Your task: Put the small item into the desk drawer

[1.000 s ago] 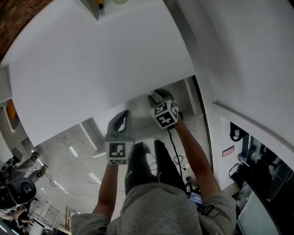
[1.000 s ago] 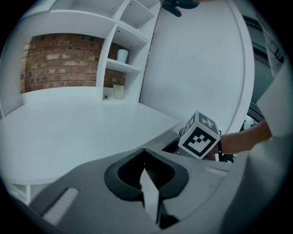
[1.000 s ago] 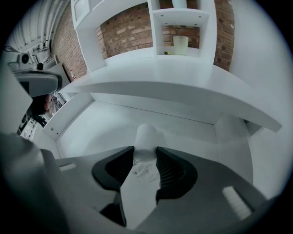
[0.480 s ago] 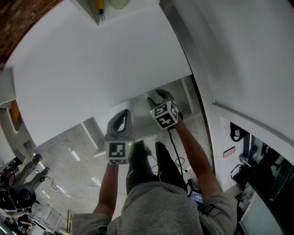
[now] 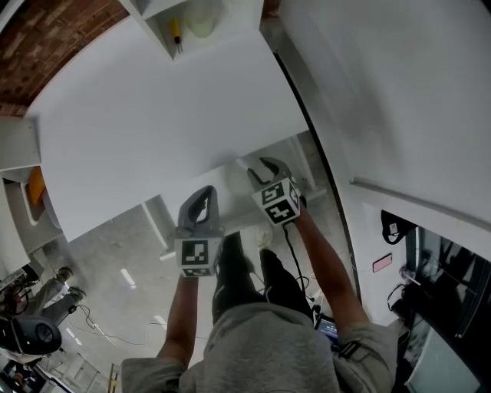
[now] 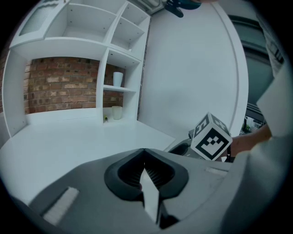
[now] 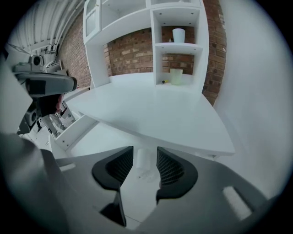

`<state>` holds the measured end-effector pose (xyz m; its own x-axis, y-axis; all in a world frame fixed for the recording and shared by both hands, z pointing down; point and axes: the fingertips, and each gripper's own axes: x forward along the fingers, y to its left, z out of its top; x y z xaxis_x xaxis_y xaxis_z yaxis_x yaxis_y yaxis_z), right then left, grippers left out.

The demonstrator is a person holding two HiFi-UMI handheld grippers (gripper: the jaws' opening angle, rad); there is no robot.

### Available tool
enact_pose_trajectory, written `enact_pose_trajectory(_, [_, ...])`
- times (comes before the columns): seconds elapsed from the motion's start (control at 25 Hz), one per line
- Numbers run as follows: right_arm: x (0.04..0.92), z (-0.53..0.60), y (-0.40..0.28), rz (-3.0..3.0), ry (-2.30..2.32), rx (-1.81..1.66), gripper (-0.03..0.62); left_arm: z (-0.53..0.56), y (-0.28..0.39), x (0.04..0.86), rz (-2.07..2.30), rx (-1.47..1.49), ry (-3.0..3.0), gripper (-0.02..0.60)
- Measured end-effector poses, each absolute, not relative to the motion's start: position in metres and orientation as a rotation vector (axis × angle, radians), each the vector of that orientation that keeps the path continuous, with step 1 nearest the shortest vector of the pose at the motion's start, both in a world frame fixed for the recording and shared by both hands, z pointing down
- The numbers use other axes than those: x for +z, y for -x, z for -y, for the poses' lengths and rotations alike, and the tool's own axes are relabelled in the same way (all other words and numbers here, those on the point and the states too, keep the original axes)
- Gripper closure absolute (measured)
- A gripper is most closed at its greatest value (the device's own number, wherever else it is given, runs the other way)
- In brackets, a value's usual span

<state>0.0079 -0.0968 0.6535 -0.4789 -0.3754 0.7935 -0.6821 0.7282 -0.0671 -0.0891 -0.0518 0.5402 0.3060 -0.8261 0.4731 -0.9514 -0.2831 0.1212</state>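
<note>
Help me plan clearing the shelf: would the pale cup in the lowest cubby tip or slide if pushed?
The pale cup stands upright, taller than wide, so a high push would probably tip it; a low one might slide it over the smooth white desk. It looks thin and translucent, so likely light.

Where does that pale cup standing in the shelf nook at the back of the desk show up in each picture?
Head view: the pale cup is at the top edge, left of centre, inside the shelf unit.
Left gripper view: it is left of centre, at the shelf unit's foot.
Right gripper view: it is upper middle, slightly right.
Shared landmark: the white desk top in front of it.
</note>
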Motion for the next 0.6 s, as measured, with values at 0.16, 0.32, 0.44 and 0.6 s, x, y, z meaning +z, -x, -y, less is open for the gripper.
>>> enact_pose_trajectory(0.16, [0.618, 0.092, -0.011, 2.164, -0.852, 0.455, 0.438, 0.047, 0.088, 0.513, 1.623, 0.424, -2.234, 0.569])
enact_pose_trajectory(0.32, [0.570, 0.089, -0.014, 2.250, -0.934, 0.418, 0.450, 0.041, 0.083, 0.484, 1.648, 0.399, -2.261, 0.569])
enact_pose_trajectory(0.44, [0.533, 0.084, -0.017, 2.305, -0.992, 0.392, 0.459, 0.034, 0.080, 0.462, 1.662, 0.398, -2.292, 0.569])
enact_pose_trajectory(0.6, [0.486, 0.071, -0.020, 2.376, -1.050, 0.360, 0.473, 0.023, 0.078, 0.432, 1.699, 0.374, -2.315, 0.569])
